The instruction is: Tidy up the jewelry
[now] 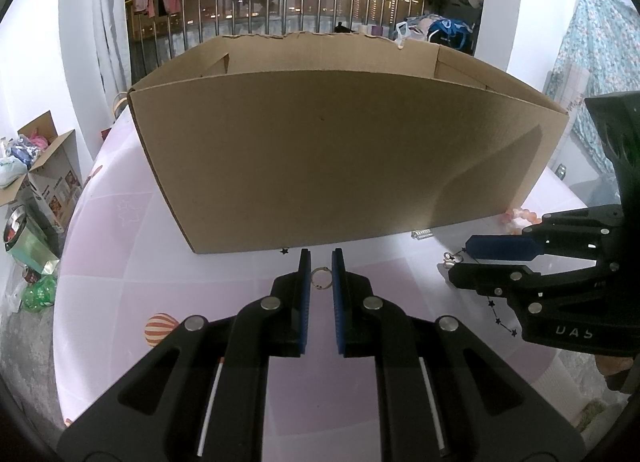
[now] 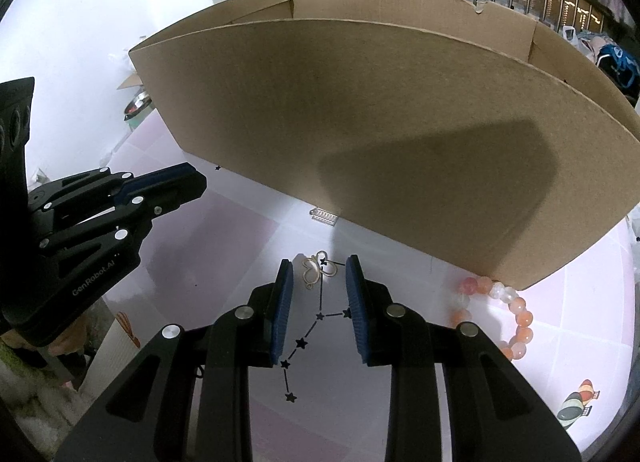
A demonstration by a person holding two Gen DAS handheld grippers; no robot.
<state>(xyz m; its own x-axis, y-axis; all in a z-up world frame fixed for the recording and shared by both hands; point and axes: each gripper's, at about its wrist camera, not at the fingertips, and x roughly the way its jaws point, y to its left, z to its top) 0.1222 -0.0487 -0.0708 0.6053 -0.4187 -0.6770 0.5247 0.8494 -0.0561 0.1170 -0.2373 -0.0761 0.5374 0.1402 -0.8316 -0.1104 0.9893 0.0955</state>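
Note:
My left gripper [image 1: 321, 262] is shut on a small metal ring [image 1: 321, 278], which stands upright between the blue pads just in front of the cardboard box [image 1: 340, 157]. My right gripper [image 2: 320, 272] is open, with its fingertips either side of a gold butterfly-shaped piece [image 2: 318, 272] that lies on the tablecloth; the pads do not touch it. The left wrist view shows that gripper [image 1: 460, 261] at the right with the butterfly piece [image 1: 452, 258] at its tip. The left gripper [image 2: 198, 185] shows at the left of the right wrist view.
The tall open box [image 2: 380, 121] stands across the table right behind both grippers. A pink and orange bead bracelet [image 2: 500, 302] and a small silver clip [image 2: 324, 217] lie at its foot. The pink tablecloth [image 1: 160, 262] bears printed stars. Boxes and bags [image 1: 36, 181] sit beyond the table's left edge.

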